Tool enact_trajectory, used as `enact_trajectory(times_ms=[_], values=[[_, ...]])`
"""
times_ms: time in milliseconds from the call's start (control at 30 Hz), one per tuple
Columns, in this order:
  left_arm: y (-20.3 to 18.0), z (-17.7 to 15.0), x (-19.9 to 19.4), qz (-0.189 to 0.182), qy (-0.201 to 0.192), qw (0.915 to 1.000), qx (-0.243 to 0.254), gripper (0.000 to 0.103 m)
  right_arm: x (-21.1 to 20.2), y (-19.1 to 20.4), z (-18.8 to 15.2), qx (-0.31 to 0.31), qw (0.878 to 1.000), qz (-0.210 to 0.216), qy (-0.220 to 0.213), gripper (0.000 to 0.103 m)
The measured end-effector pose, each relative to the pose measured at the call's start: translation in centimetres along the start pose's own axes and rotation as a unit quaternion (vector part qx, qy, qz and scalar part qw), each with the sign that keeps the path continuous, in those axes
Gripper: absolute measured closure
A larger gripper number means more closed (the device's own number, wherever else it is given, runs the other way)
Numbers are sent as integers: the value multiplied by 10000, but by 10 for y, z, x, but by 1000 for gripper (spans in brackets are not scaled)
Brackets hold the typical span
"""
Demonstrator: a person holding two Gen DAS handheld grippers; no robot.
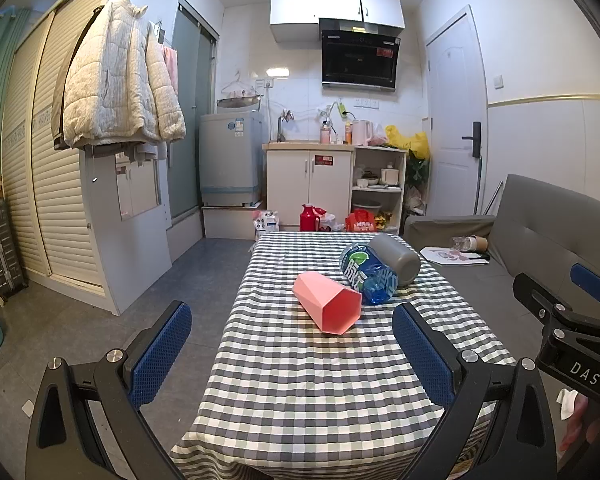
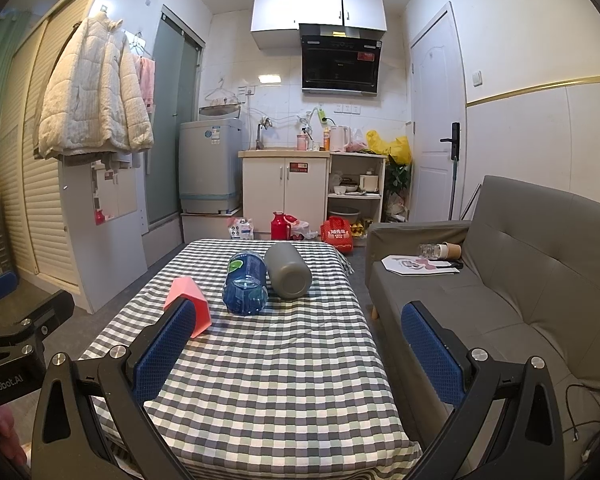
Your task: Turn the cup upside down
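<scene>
A pink faceted cup [image 1: 327, 303] lies on its side on the checked tablecloth [image 1: 300, 380], its base toward me in the left wrist view. In the right wrist view the pink cup [image 2: 188, 304] lies at the table's left, partly behind my left blue finger pad [image 2: 164, 356]. My left gripper [image 1: 292, 354] is open and empty, held short of the cup over the table's near end. My right gripper [image 2: 298, 356] is open and empty, over the table's near right part.
A blue water bottle [image 1: 370, 278] and a grey flask [image 1: 396, 258] lie on their sides just behind the cup, touching each other. A grey sofa [image 2: 520, 280] stands right of the table. Kitchen cabinets, a washing machine and floor clutter stand beyond the table's far edge.
</scene>
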State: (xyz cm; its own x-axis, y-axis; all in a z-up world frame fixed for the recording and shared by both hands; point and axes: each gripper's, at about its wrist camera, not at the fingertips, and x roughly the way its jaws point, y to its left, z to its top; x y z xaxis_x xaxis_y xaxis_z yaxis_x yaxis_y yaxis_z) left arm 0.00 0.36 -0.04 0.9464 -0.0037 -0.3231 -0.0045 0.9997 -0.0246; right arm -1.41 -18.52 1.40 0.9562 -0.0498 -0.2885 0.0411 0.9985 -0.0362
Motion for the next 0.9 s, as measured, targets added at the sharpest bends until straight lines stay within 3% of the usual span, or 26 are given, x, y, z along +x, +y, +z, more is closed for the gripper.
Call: enact_trajectory(times_ms=[900], values=[[1, -2, 1, 6, 48, 10000, 0, 0, 3, -2, -2, -28, 10000, -1, 65, 0]])
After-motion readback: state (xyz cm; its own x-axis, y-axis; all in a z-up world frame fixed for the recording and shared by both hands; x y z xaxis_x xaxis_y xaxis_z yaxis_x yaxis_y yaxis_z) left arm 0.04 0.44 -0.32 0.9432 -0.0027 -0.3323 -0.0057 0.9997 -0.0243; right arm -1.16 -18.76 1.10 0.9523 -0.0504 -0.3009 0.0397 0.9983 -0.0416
